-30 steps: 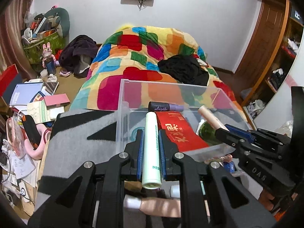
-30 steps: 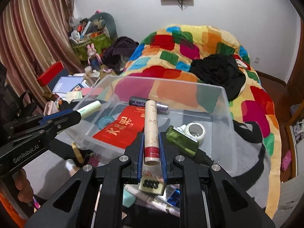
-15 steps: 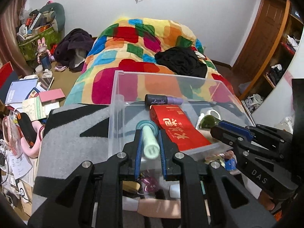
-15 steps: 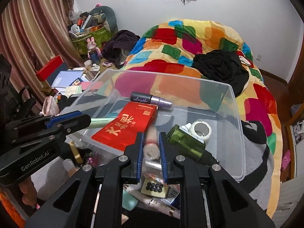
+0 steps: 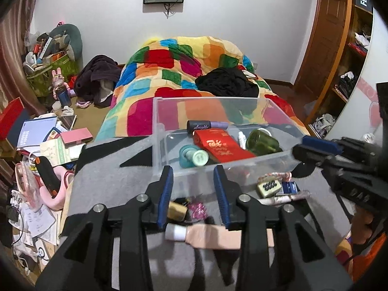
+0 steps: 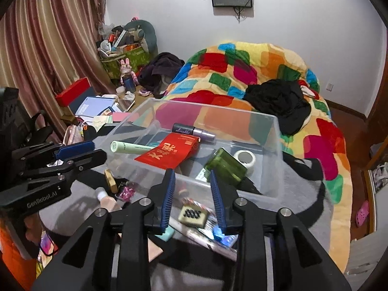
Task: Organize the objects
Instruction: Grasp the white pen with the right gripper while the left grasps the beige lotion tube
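Both grippers, left gripper point(image 5: 193, 189) & right gripper point(image 6: 191, 197), are opening w/ nothing between them. Green tube point(image 6: 132, 147) lies in clear bin point(image 6: 276, 145). Risk: either gripper could snag the bin's near wall and shift it.

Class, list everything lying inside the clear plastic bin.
Inside the clear bin: red packet, pale green tube, purple tube, green bottle, tape roll. Whatever lies under the packet is hidden.

The right gripper point(image 6: 191, 177), jaws opening with nothing between them, hangs at the near wall of a clear plastic bin point(image 6: 271, 131). Inside lie a pale green tube point(image 6: 131, 146), a red printed packet point(image 6: 169, 154) and an olive-green bottle point(image 6: 225, 166).
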